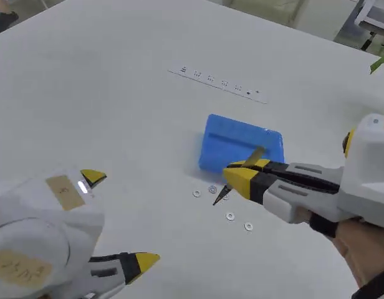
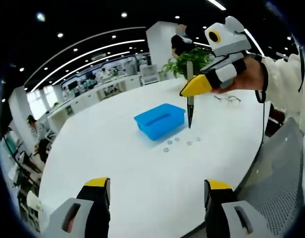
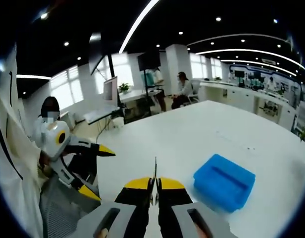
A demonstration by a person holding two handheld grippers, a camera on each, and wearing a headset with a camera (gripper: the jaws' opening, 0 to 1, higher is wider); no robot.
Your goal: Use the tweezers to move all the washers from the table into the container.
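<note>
left hand-held gripper (image 1: 127, 217) jaws apart | right hand-held gripper (image 1: 237, 175) clamped on tweezers (image 1: 220, 195) | sticker (image 1: 63, 191) writing illegible

Tweezers (image 1: 220, 195) tip-down over washers (image 1: 230, 216), beside blue container (image 1: 242, 140).

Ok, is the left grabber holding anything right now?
No, the left gripper is open, its two jaws wide apart with just bare table showing between them.

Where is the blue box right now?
In the head view the blue container sits on the white table, right of centre, just beyond the small washers and the tweezers held by the right gripper.
</note>
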